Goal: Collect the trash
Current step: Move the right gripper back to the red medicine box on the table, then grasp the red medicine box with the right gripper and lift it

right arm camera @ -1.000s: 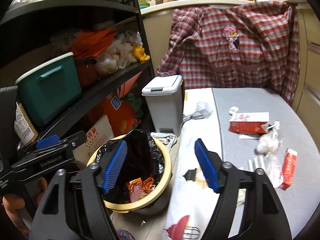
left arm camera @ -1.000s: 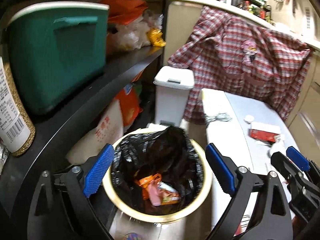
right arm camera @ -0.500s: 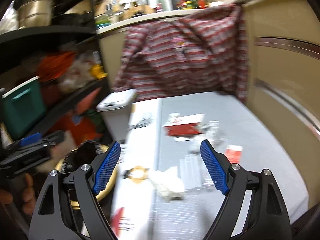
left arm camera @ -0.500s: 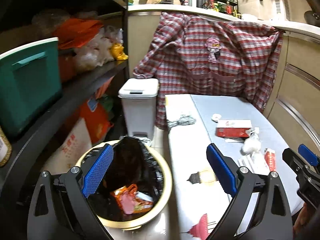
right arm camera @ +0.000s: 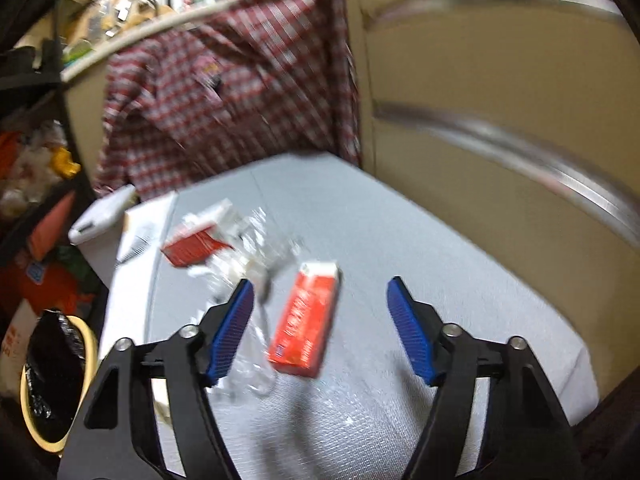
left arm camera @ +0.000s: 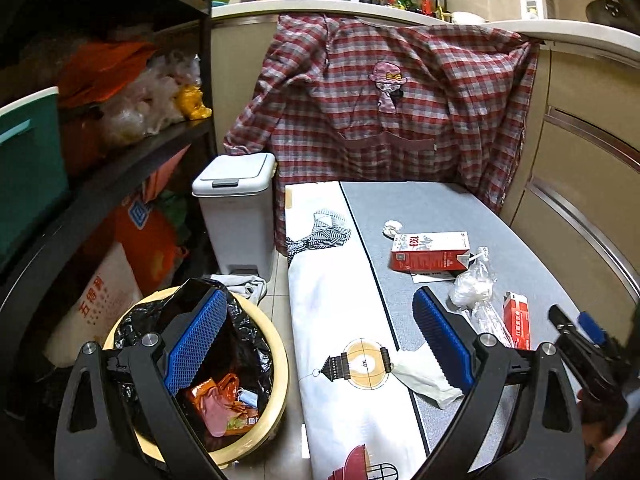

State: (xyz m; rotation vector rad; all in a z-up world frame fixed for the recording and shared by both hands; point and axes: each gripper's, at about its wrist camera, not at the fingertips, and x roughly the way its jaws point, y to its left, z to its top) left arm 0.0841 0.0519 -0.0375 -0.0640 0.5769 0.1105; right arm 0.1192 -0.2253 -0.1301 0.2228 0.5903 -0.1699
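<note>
Shelving [left arm camera: 132, 168] was seen at the far left of the left wrist view, loaded with a green bin [left arm camera: 28, 168] and plastic bags. Below it, a round cream trash basket [left arm camera: 276, 364] lined with a black bag [left arm camera: 248, 332] was located on the floor; orange and pink wrappers [left arm camera: 218, 400] were already lying inside. A white lidded bin [left arm camera: 236, 208] was positioned behind the basket, beside the table [left arm camera: 440, 208]. A plaid shirt [left arm camera: 392, 100] was draped over the counter edge behind the table.

The left gripper [left arm camera: 316, 348] was held with its jaws spread wide and nothing between them, one blue pad over the basket and the other over the table.

On the table, a printed white cloth [left arm camera: 332, 304] was laid along the left side. A crumpled tissue [left arm camera: 424, 376] was lying just right of the cloth. Further right, a red and white carton [left arm camera: 430, 252], crumpled clear plastic [left arm camera: 472, 288] and a small red box [left arm camera: 518, 320] were grouped near one another.

The right gripper [right arm camera: 320, 328] was held over the table with its jaws wide apart and nothing gripped. In that blurred view the small red box [right arm camera: 306, 328] was lying between the blue pads without being touched, and clear plastic [right arm camera: 248, 264] was lying at the left pad. A cabinet front [right arm camera: 500, 100] was seen at the right.
</note>
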